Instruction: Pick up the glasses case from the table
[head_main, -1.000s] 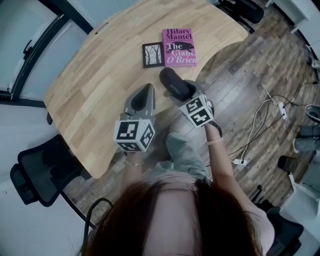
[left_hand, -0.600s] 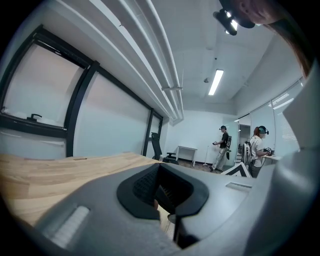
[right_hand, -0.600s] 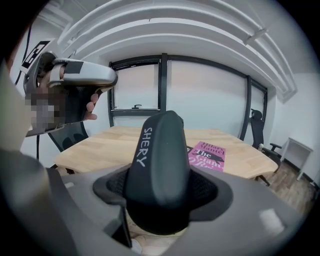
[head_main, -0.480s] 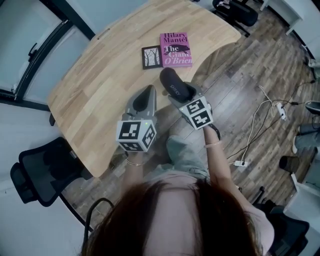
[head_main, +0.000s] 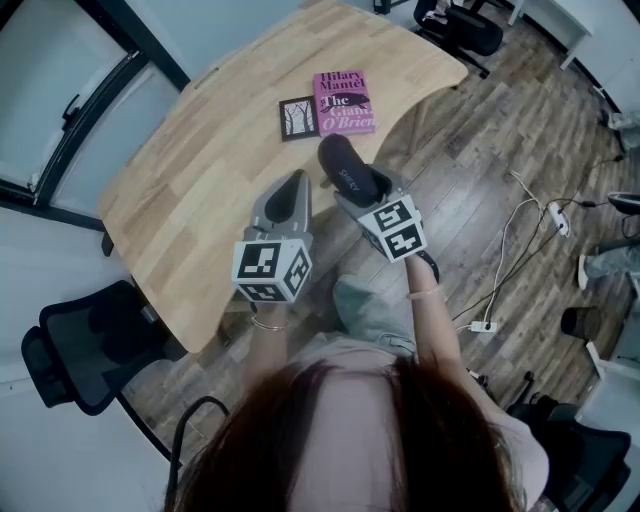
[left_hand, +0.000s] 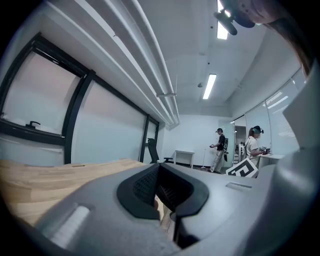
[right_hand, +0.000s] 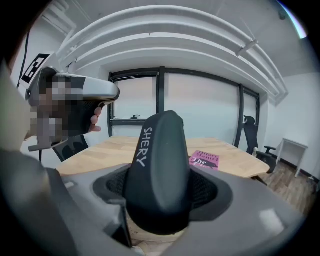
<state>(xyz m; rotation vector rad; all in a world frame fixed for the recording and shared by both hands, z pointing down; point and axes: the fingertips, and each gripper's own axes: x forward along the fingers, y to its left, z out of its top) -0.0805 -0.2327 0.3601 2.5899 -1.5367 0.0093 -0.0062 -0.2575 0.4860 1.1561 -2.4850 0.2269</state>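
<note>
Against the earlier frames, the clamp on the case (head_main: 349, 172) is unchanged, while the book (head_main: 343, 102) and the dark card (head_main: 298, 118) beside it are seen smaller and shifted toward 11 o'clock. The case, a smooth matte-black oblong with rounded ends and white lettering, is gripped between the meshed pads (right_hand: 206, 189) of the right hand-held gripper (head_main: 368, 192), held clear of the pale wood-grain table (head_main: 200, 190), at 6 o'clock from the pink book. The left hand-held gripper (head_main: 290, 192) is closed with nothing held.

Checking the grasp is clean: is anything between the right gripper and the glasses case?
Nothing visible. The right gripper is shut directly on the glasses case; the pink book lies farther back on the table, apart from it.
</note>
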